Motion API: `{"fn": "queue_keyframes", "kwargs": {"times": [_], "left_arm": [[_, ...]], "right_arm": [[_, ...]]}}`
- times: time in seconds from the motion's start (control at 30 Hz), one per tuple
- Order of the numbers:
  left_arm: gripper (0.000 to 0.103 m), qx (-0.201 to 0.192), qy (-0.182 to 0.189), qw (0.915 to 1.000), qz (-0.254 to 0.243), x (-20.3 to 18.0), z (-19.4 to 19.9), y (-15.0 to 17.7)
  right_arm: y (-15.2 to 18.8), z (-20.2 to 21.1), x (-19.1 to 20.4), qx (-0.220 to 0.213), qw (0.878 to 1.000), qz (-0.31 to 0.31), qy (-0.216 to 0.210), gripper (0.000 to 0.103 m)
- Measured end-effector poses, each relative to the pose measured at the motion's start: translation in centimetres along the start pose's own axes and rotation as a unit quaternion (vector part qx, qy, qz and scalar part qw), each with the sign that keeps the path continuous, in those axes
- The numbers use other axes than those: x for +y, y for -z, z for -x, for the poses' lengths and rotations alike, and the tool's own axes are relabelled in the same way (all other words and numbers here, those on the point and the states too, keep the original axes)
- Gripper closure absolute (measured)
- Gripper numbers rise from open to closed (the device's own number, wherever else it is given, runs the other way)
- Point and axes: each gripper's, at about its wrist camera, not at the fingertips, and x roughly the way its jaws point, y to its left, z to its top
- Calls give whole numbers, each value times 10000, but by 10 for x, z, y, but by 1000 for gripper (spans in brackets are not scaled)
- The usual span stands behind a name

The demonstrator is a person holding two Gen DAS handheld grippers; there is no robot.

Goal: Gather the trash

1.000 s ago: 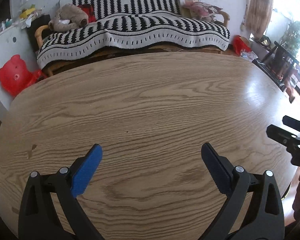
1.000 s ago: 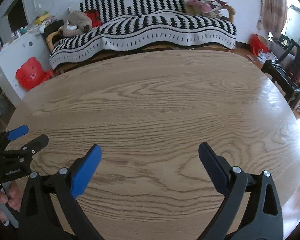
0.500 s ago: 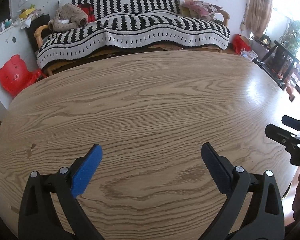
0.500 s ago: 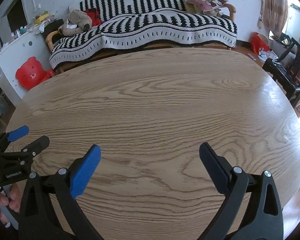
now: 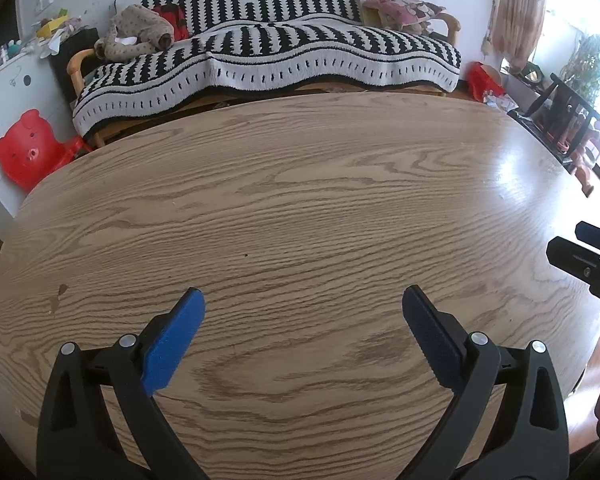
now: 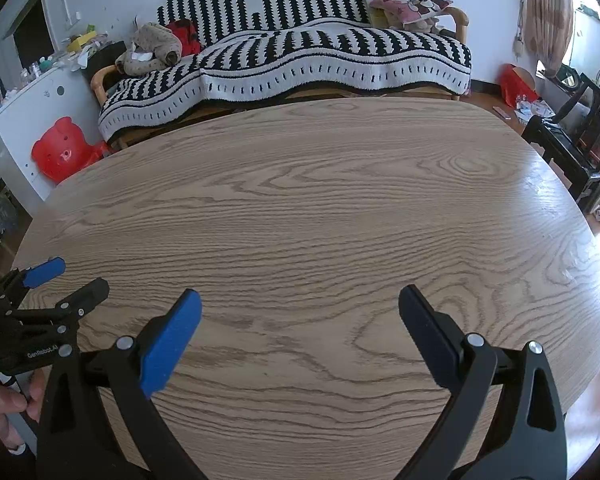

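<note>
One printed mark can be read.
In the right wrist view, at the lower left of the frame, "GenRobot.AI" is printed in small white letters on the black body of the left gripper (image 6: 72, 280); the last letters are probably cut short.

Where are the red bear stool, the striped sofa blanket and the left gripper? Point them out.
red bear stool (image 6: 62, 148): right wrist view, bear face.
striped sofa blanket (image 5: 284, 54): left wrist view, seat drape.
left gripper (image 5: 302, 334): left wrist view, between fingertips.

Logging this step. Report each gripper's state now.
Left gripper: open, holding nothing.
Right gripper: open, holding nothing.
</note>
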Motion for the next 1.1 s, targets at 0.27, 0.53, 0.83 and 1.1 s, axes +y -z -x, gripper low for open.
{"fn": "queue_keyframes", "kwargs": {"times": [0.27,0.53,0.83,1.1], "left_arm": [[7,2,-2,10000,1,0,0,0],[7,5,7,10000,-1,0,-1,0],[7,24,19,10000,-23,1,-3,1],[7,30,17,10000,-35,0,-3,1]], "right_arm": [[0,0,0,-5,10000,-3,4,8],[2,0,-1,5,10000,9,9,8],[4,1,-2,1,10000,-2,14,8],[5,1,-4,4,10000,9,14,8]]}}
